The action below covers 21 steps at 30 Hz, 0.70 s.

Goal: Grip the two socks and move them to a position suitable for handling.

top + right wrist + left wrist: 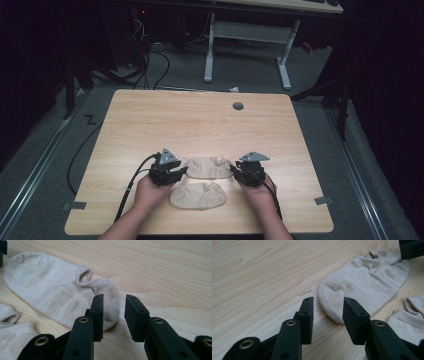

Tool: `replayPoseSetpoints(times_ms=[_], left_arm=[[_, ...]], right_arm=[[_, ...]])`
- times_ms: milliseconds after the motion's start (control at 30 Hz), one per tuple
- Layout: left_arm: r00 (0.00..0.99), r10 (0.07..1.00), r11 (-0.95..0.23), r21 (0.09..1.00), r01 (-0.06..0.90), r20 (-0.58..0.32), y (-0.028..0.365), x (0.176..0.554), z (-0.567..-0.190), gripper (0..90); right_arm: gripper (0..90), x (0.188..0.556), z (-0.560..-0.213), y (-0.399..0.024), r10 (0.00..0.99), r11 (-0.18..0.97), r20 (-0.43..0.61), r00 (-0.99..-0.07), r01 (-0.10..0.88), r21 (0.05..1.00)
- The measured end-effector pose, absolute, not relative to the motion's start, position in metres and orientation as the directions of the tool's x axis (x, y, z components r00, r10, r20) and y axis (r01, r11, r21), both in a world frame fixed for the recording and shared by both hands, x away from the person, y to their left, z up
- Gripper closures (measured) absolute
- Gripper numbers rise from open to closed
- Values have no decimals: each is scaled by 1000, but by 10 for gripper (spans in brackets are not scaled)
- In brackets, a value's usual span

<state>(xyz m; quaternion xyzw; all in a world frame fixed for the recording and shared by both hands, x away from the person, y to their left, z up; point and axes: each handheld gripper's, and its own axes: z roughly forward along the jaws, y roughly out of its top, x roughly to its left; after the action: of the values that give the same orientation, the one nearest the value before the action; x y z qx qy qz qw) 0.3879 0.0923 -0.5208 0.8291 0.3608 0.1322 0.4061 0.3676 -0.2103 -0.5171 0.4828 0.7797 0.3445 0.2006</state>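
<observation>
Two beige ankle socks lie on the wooden table (pixel 200 125). The far sock (pixel 209 167) stretches flat between my two grippers; the near sock (pixel 198 195) lies just in front of it. My left gripper (pixel 181 172) is open at the far sock's left end. In the left gripper view, my left gripper (pixel 328 302) has its jaws either side of the far sock's (pixel 367 282) rounded toe. My right gripper (pixel 236 170) is open at the right end. In the right gripper view, my right gripper (pixel 114 298) straddles the far sock's (pixel 50 290) cuff end. The near sock (pixel 412 315) (pixel 12 332) shows at the edges.
A grey grommet (pixel 238 106) sits near the table's far edge. Tape tabs (pixel 74 205) (pixel 323 200) mark the front corners. A white desk frame (pixel 247 45) and cables (pixel 150 60) lie on the floor beyond. A small dark mark (pixel 305 292) is on the wood.
</observation>
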Motion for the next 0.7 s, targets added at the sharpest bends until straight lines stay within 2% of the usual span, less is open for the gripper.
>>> replayPoseSetpoints(times_ms=[133, 267, 433, 700], left_arm=[[705, 705, -410, 770, 490, -73, 91, 388, -520, 607], [701, 705, -376, 781, 499, -109, 90, 388, -517, 605], [682, 726, -380, 773, 508, -91, 89, 389, -518, 596], [673, 734, -381, 763, 521, -93, 82, 399, -520, 598]], right_arm=[[661, 367, -516, -211, 894, 290, 25, -447, 622, 728], [645, 361, -514, -216, 896, 273, 39, -442, 619, 736], [643, 367, -513, -223, 906, 211, 103, -411, 647, 733], [640, 376, -516, -218, 895, 240, 98, -435, 656, 715]])
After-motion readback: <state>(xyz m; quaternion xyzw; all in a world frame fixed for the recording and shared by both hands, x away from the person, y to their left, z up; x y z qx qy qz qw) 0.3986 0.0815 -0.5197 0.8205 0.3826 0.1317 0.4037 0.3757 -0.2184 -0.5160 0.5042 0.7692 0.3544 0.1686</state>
